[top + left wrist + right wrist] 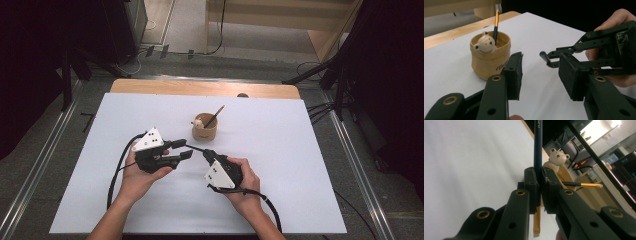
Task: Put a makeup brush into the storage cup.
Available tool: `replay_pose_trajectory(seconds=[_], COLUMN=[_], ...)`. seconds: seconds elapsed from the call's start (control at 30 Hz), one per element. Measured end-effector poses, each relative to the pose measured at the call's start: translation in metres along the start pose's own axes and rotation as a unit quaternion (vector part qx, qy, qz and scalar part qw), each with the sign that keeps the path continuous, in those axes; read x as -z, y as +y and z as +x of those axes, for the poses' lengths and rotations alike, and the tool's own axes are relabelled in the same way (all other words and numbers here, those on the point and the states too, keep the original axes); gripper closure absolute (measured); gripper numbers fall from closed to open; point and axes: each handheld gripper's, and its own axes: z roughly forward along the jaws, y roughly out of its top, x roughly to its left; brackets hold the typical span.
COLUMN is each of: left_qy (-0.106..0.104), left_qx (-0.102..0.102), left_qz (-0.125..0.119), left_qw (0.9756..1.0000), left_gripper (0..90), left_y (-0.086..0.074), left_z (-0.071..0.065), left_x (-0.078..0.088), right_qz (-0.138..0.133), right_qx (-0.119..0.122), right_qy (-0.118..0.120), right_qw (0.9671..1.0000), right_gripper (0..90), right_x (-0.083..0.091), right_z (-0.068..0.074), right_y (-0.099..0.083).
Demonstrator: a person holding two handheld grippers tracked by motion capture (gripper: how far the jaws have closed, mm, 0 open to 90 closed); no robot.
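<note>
Right gripper view: the jaws of the right gripper (538,192) are closed on a dark pencil (538,147), which is clamped partway along its shaft, with its tan end projecting below the jaws. In the left gripper view the same pencil is seen end-on at the tips of the right gripper, pointed toward the left gripper (540,75). The jaws of the left gripper are held wide apart and nothing is carried between them.

The step in hand is judged to be a transfer of the pencil, either to the left gripper or into the tan bear cup (204,128). The cup is placed on the white bench (310,165) just beyond both grippers, and an orange pencil (496,23) is already held in it beside the bear figure (484,44).

For the next move, the free end of the pencil must be aligned between the open jaws, or above the cup mouth, before release.

Open bench is available on all sides of the cup. The bench edges are well apart from the work.
</note>
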Motion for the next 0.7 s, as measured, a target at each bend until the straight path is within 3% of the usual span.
replay_pose_trajectory(seconds=[0.13, 0.37, 0.57, 0.7], left_qy=[0.003, -0.006, -0.023, -0.046], left_qx=[-0.011, -0.012, 0.005, 0.019], left_qz=[0.015, 0.034, 0.049, 0.053], left_qw=[0.9998, 0.9993, 0.9985, 0.9974], left_gripper=[55.8, 60.1, 70.4, 85.4], left_y=[0.0007, 0.0009, 0.0010, 0.0007], left_z=[-0.0008, -0.0014, 0.0014, 0.0040], left_x=[-0.0003, -0.0028, -0.0034, -0.0032], right_qz=[0.001, 0.004, 0.002, 0.000], right_qx=[0.018, 0.046, 0.048, 0.053], right_qy=[0.000, 0.001, 0.002, 0.006], right_qw=[0.9998, 0.9989, 0.9988, 0.9986], right_gripper=[84.6, 84.5, 84.5, 84.4], right_x=[-0.0004, -0.0020, -0.0019, -0.0028], right_z=[0.0030, 0.0077, 0.0087, 0.0087], right_y=[0.0010, 0.0019, 0.0019, 0.0013])
